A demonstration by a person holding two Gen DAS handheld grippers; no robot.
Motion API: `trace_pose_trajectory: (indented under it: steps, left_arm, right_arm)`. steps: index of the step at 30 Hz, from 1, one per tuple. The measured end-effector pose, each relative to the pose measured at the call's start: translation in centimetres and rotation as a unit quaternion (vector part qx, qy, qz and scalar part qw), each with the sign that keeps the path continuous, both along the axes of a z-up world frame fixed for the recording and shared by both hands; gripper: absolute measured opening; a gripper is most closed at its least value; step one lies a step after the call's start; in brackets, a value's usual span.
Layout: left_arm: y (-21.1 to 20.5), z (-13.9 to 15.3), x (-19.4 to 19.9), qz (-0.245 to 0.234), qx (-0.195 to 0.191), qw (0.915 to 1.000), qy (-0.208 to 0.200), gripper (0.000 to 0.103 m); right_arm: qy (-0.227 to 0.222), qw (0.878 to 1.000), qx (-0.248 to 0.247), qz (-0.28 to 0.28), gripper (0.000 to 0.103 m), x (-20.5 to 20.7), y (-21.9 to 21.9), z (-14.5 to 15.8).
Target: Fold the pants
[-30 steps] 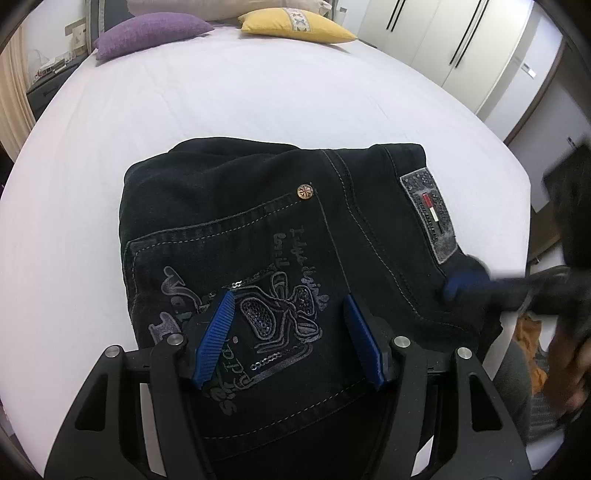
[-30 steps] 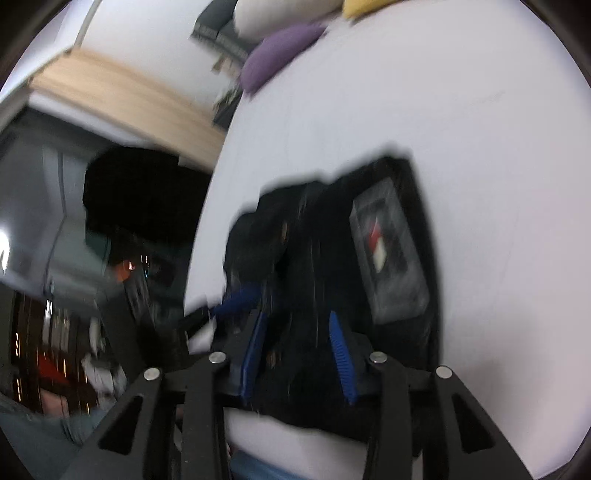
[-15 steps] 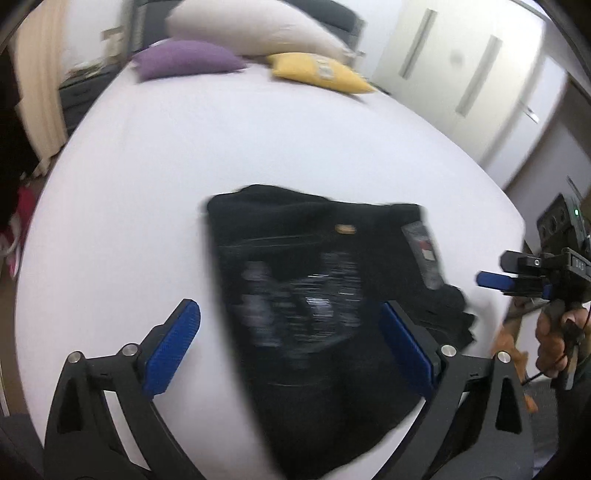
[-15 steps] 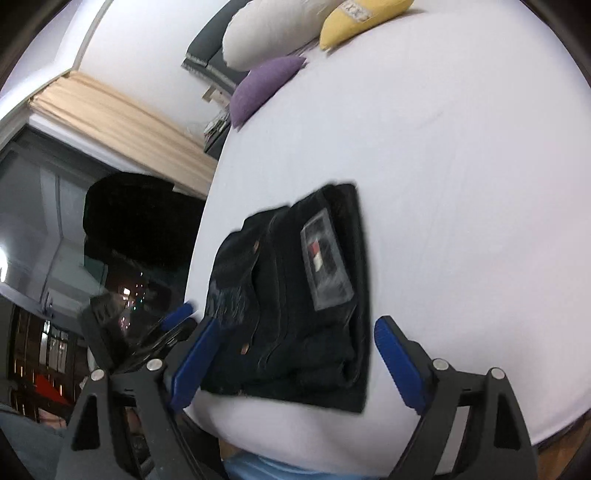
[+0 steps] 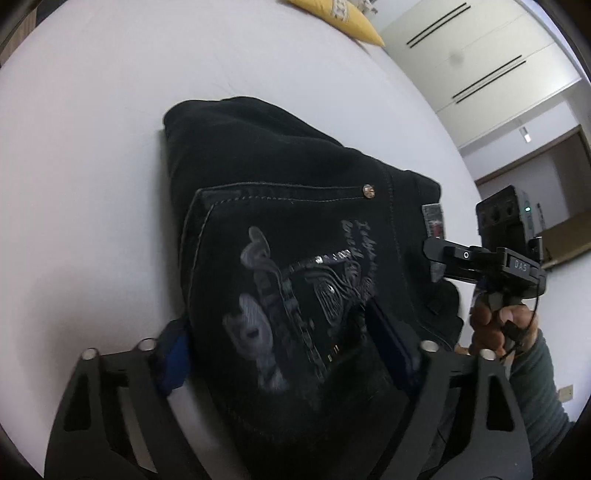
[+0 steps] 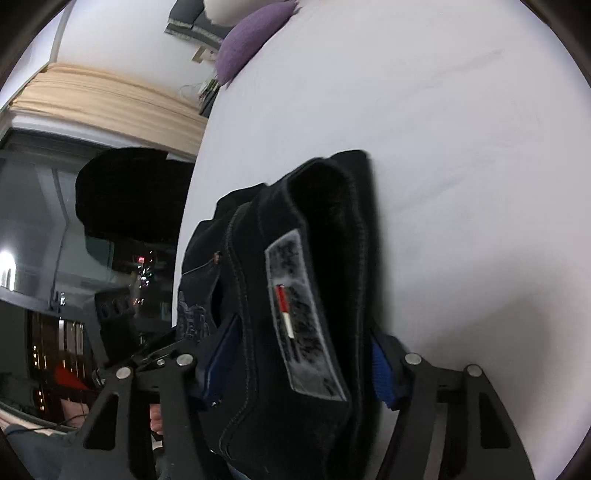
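Black folded pants (image 5: 295,206) with a grey print on the back pocket lie on the white bed (image 5: 92,155). My left gripper (image 5: 280,354) straddles their near end. Its jaws are closing, and both blue pads (image 5: 173,358) touch the cloth bunched between them. In the right wrist view the same pants (image 6: 332,229) show a grey label with a red stripe (image 6: 295,317). My right gripper (image 6: 303,369) clasps the stack's end. Its jaws are closing too, with the thick fold filling the gap from pad to pad. A hand (image 5: 495,328) holds that tool at the pants' right edge.
A yellow pillow (image 5: 347,18) and a purple pillow (image 6: 251,48) lie at the far end of the bed. White wardrobe doors (image 5: 480,62) stand to the right. A beige curtain (image 6: 103,99) and a dark window are on the left, beyond the bed's edge.
Half a second ago both grippers stood wide open, back from the pants. Both have since come down and forward, and their jaws have narrowed onto the folded stack.
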State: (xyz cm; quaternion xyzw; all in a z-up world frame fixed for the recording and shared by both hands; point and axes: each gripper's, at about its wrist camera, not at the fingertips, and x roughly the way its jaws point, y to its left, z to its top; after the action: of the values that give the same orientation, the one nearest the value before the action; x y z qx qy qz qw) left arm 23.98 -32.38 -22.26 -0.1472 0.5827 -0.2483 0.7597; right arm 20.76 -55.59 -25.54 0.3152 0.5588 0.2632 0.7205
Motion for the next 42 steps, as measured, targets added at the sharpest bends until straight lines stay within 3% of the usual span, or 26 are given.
trace_pose_trajectory:
  steps: [1, 2, 4, 7, 10, 14, 19, 23, 26, 29, 31, 32, 34, 36, 39, 41, 42]
  left_arm:
    - [-0.1, -0.2, 0.3, 0.000, 0.001, 1.0000, 0.001, 0.062]
    - [-0.1, -0.2, 0.6, 0.001, -0.002, 1.0000, 0.004, 0.057]
    - [-0.1, -0.1, 0.7, -0.001, -0.004, 1.0000, 0.004, 0.041]
    - [0.4, 0.4, 0.5, 0.002, -0.023, 0.9997, 0.002, 0.026]
    - [1.8, 1.4, 0.7, 0.017, -0.052, 0.9985, 0.002, 0.021]
    - [4.1, 4.9, 1.8, 0.032, -0.066, 0.9964, -0.041, 0.020]
    - [7.3, 8.5, 5.9, 0.043, -0.050, 0.9938, -0.090, 0.020]
    - [10.0, 8.3, 9.6, 0.058, -0.032, 0.9923, -0.105, 0.020]
    - [12.3, 6.2, 12.3, 0.068, -0.026, 0.9933, -0.090, 0.022]
    - [14.6, 3.0, 14.2, 0.066, -0.011, 0.9957, -0.065, 0.026]
    - [15.6, 0.6, 14.8, 0.069, -0.005, 0.9963, -0.052, 0.043]
    - [16.1, -0.2, 14.8, 0.070, -0.007, 0.9961, -0.054, 0.047]
    - [16.6, -0.8, 14.4, 0.068, -0.021, 0.9953, -0.066, 0.052]
    - [16.6, -0.6, 14.2, 0.063, -0.019, 0.9948, -0.077, 0.056]
    - [16.9, 0.6, 14.8, 0.071, 0.033, 0.9921, -0.097, 0.062]
    - [17.8, 2.8, 13.0, 0.089, 0.061, 0.9846, -0.137, 0.069]
    - [18.0, 3.9, 11.9, 0.097, 0.075, 0.9794, -0.160, 0.078]
  right_arm:
    - [0.004, 1.000, -0.006, -0.003, 0.042, 0.1, 0.0, -0.1]
    - [0.009, 1.000, -0.015, -0.006, 0.035, -0.1, -0.3, -0.1]
    - [-0.002, 1.000, -0.031, -0.006, 0.030, -0.2, 0.1, 0.4]
    - [-0.022, 0.998, -0.056, -0.002, 0.023, -0.5, 0.7, 2.1]
    - [-0.049, 0.997, -0.052, 0.001, 0.020, -0.4, 1.3, 4.9]
    - [-0.091, 0.995, -0.046, 0.012, 0.019, 1.0, 2.7, 8.7]
    - [-0.119, 0.992, -0.034, 0.027, 0.019, 6.9, 5.7, 10.7]
    - [-0.116, 0.992, -0.023, 0.039, 0.019, 13.2, 8.5, 10.0]
    - [-0.098, 0.994, -0.014, 0.048, 0.019, 16.9, 10.1, 7.7]
    - [-0.056, 0.997, -0.016, 0.049, 0.020, 19.6, 10.7, 3.3]
    - [-0.037, 0.998, -0.014, 0.042, 0.023, 20.3, 10.4, 1.0]
    - [-0.027, 0.999, 0.001, 0.033, 0.028, 20.5, 9.9, -0.4]
    - [-0.024, 0.998, 0.055, 0.016, 0.028, 20.3, 8.7, -1.9]
    - [-0.036, 0.997, 0.069, 0.013, 0.031, 19.8, 8.3, -1.9]
    - [-0.048, 0.997, 0.053, -0.008, 0.050, 18.7, 7.7, -0.2]
    - [-0.077, 0.996, 0.034, -0.028, 0.060, 17.1, 6.9, 1.6]
    - [-0.092, 0.995, 0.010, -0.033, 0.061, 15.9, 6.7, 3.0]
